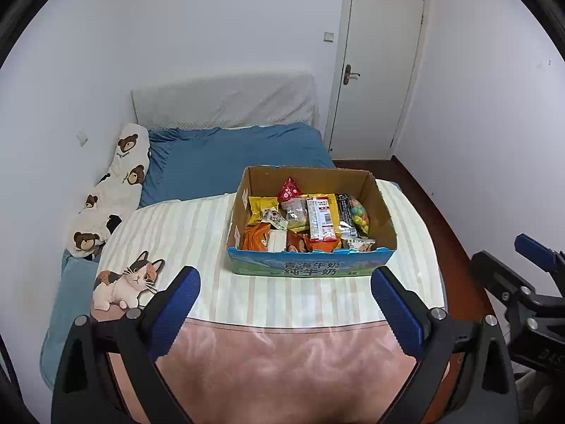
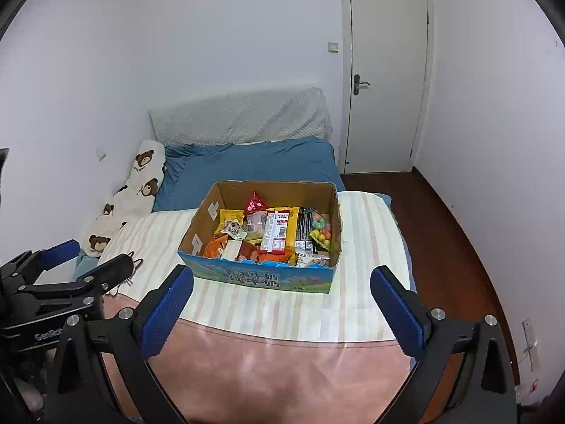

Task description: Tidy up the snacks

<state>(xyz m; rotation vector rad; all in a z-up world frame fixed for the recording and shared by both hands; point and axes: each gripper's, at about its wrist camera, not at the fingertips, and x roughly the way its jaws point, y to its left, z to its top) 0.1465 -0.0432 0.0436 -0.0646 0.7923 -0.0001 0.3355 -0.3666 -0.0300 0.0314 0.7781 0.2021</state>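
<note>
Bedroom, striped mat (image 1: 197, 233) spread over the blue bed (image 1: 226, 155).
Nearest, left gripper (image 1: 286, 293) and right gripper (image 2: 282, 291) hang with jaws spread, empty; beyond them on the mat sits the cardboard box (image 2: 226, 194) packed with snacks (image 2: 275, 233).

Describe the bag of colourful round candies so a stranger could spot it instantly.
Find the open cardboard box on the striped mat on the bed. Look along its inside wall nearest the door. The candy bag lies there, the only clear pack showing pink, green and yellow balls.

Both wrist views downward, sharing box (image 1: 310, 271)
</note>
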